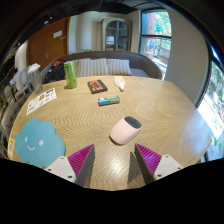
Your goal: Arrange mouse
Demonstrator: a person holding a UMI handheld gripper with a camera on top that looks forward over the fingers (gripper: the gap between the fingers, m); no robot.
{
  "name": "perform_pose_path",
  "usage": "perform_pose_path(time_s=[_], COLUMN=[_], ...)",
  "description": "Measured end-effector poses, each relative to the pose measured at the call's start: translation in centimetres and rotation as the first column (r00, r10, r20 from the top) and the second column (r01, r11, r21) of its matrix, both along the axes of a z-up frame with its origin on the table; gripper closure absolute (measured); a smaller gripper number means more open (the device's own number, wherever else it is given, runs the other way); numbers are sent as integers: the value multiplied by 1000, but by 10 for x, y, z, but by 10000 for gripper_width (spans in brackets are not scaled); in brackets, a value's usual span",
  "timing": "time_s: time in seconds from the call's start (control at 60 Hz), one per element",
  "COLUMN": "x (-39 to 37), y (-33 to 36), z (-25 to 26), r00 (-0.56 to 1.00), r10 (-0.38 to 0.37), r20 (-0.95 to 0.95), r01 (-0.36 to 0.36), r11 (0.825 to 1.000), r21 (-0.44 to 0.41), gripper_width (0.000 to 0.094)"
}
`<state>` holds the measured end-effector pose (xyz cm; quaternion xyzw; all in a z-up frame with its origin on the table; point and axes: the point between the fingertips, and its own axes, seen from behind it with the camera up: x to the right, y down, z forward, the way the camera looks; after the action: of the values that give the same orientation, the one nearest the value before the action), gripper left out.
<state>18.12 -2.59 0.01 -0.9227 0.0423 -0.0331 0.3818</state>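
Note:
A small white mouse [119, 84] lies on the far side of the round wooden table [160, 110], well beyond my fingers. A light blue round mouse pad with a smiling face [38, 140] lies to the left of my left finger. My gripper [114, 160] is open and empty, low over the table's near part. A pale pink cup [126, 130] stands just ahead of the fingers, a little towards the right one, apart from both.
A green bottle [70, 74] stands at the far left. A dark red box [96, 87] and a small teal item [108, 100] lie mid-table. Papers [40, 100] lie at the left edge. A sofa [100, 66] stands behind the table.

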Motion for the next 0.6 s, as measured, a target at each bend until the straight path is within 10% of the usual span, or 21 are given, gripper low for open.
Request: perform_pose_path(time_s=[0.467, 0.6], x=[17, 25], y=[93, 106], z=[-16, -17], r00=[995, 998], r10=[87, 39], r20=[-49, -49], r01=[-81, -32], r11=[991, 991], r21=[106, 127], gripper_width=[141, 397])
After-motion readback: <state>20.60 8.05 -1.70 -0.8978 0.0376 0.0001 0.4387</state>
